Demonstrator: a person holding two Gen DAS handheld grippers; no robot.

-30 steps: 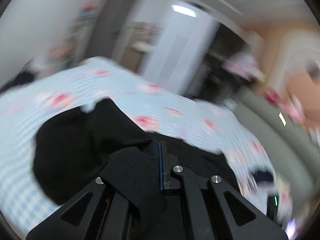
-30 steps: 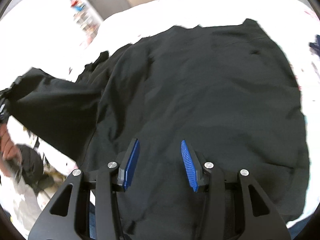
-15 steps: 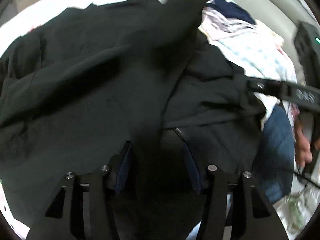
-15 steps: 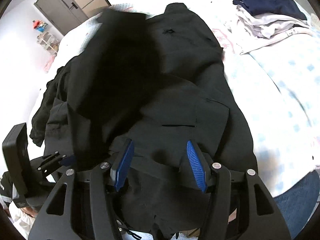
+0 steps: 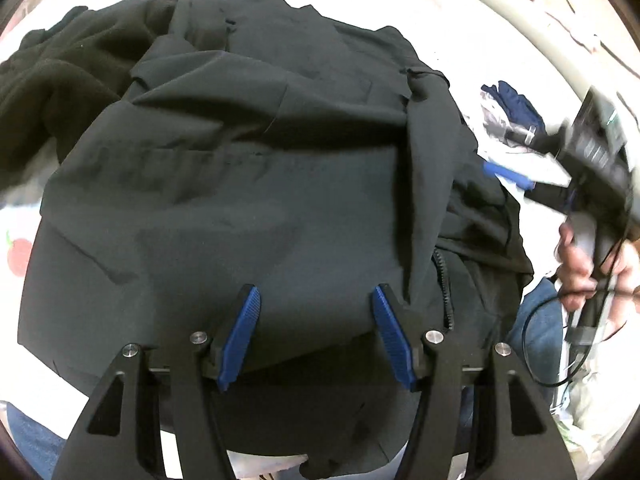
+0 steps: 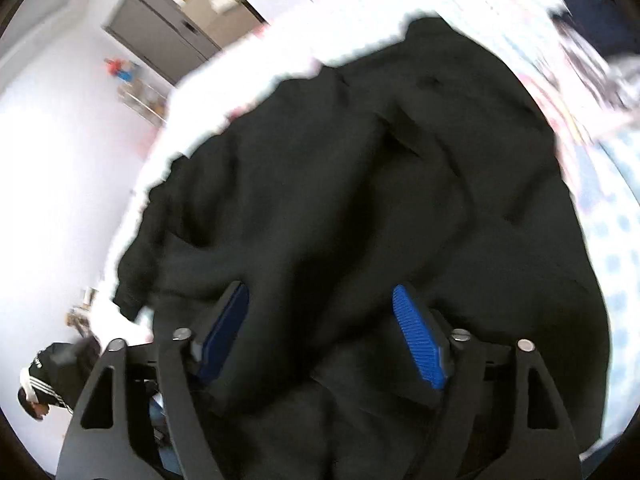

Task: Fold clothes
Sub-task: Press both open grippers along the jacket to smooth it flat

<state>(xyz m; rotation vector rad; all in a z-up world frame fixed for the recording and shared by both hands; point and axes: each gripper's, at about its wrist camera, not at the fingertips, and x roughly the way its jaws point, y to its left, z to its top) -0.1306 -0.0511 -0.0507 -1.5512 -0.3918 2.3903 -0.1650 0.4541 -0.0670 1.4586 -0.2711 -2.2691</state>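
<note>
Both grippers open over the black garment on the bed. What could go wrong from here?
1. The black garment lies bunched, with overlapping flaps and a second dark piece at its far left. A pinch by the left gripper may take several layers or the wrong piece.
2. The zipper edge sits beside the left gripper's finger and could snag.
3. The right gripper view is motion-blurred, so its grasp point may be misjudged.
</note>
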